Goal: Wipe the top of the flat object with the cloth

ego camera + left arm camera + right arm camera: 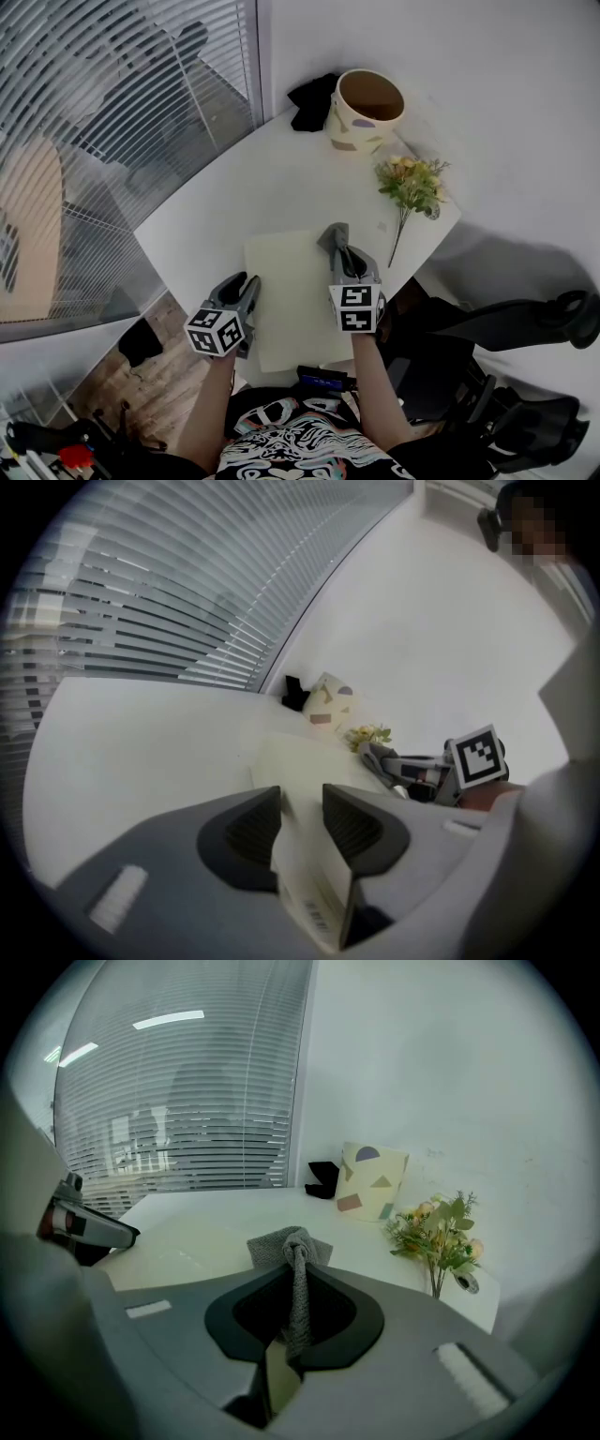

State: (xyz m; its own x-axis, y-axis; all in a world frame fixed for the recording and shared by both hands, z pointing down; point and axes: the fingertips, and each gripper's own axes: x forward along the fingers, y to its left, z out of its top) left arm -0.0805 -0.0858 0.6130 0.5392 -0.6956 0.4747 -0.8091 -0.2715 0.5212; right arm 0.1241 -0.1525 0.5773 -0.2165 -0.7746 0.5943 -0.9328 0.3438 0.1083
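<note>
A pale cream flat object (292, 295) lies on the white table (216, 216) near its front edge. My left gripper (249, 289) is shut on its left edge; in the left gripper view the flat object (298, 761) runs between the jaws of the left gripper (300, 810). My right gripper (345, 255) is shut on a grey cloth (333, 235), which hangs over the flat object's far right corner. In the right gripper view the cloth (292, 1244) bunches out past the right gripper (296, 1283), with the flat object (173, 1258) to its left.
A cream pot with coloured shapes (367, 109) and a black object (309, 98) stand at the table's far end. A bunch of flowers (412, 184) lies at the right edge. Window blinds (112, 103) line the left; a dark chair (525, 328) stands right.
</note>
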